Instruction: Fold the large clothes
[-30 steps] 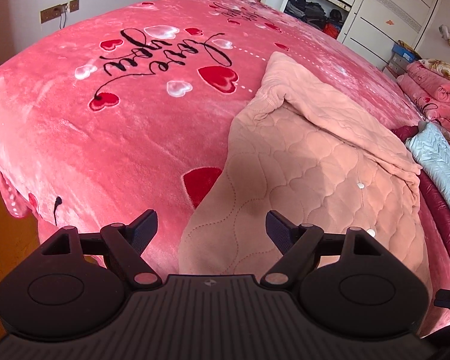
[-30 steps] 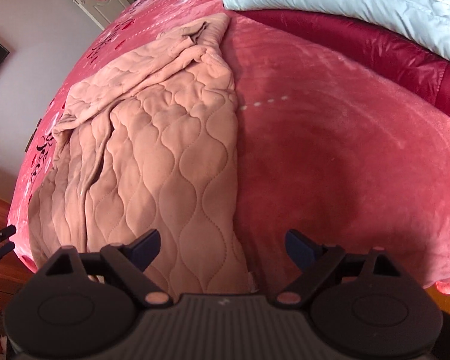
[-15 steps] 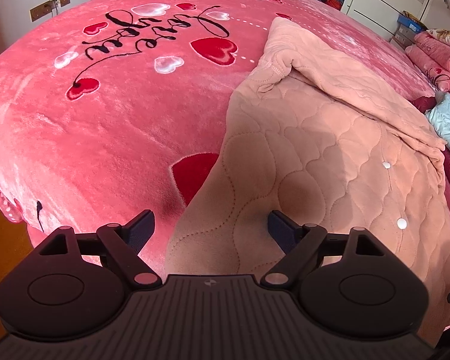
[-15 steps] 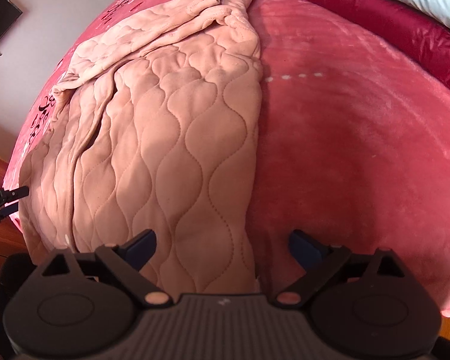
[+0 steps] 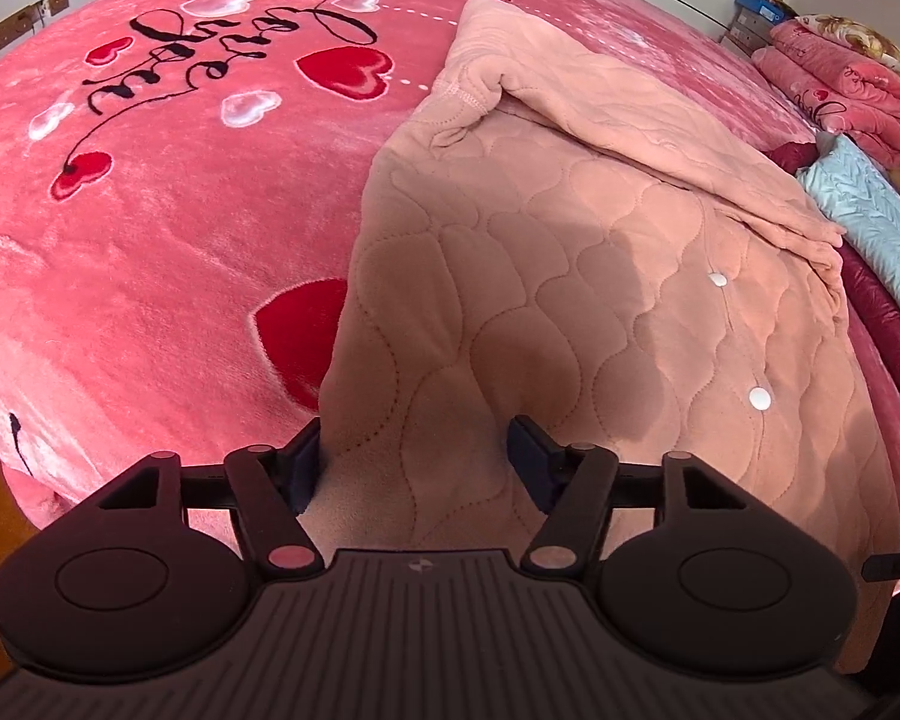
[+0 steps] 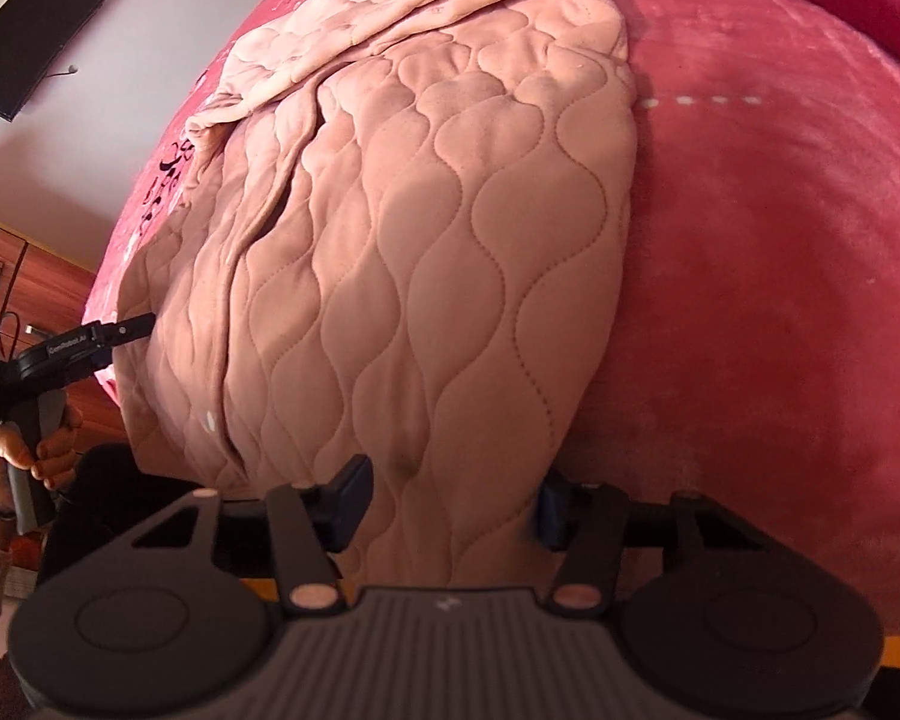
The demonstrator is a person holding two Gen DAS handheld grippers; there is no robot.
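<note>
Item: peach quilted garment (image 5: 600,276), laid lengthwise on a bed under a pink heart-print blanket (image 5: 168,228), near hem hanging over the bed's front edge, a sleeve folded across the far end. Left claw (image 5: 414,462) — jaws closing, the hem's left corner between them, not yet pinched. Right claw (image 6: 450,501) — jaws closing likewise around the hem's right corner, cloth bunched between the pads. Handling note: let both close fully on all the layers, matched at either corner, before lifting, so the hem rises level and folds square
</note>
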